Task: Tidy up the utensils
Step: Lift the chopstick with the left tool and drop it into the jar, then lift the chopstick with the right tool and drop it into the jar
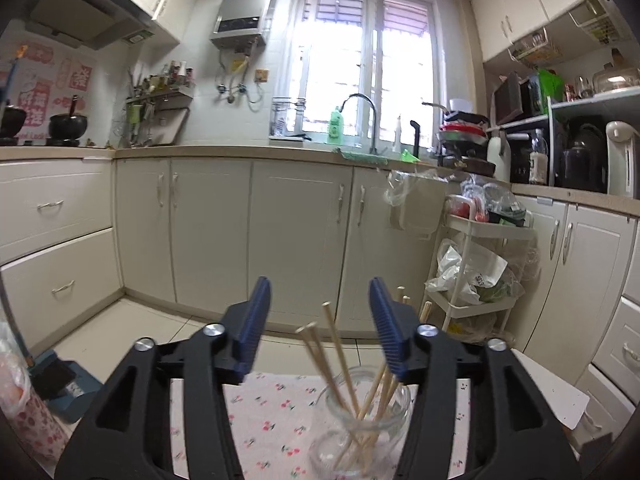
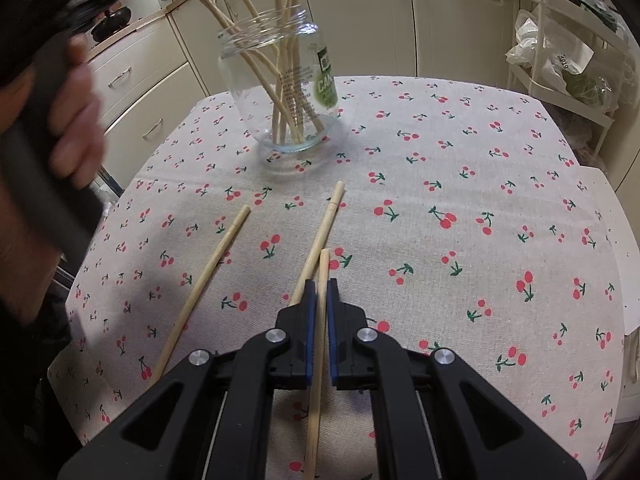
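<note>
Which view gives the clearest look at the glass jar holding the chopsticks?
The right wrist view: the whole glass jar stands upright on the cherry-print tablecloth, label and chopsticks visible. In the left wrist view the jar sits at the bottom edge, partly hidden behind the left gripper.

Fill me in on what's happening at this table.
A person with a gripper in each hand is collecting chopsticks into a glass jar. The right gripper is shut on one chopstick; two more lie on the cherry-print cloth. The left gripper is open above the jar, holding nothing.
</note>
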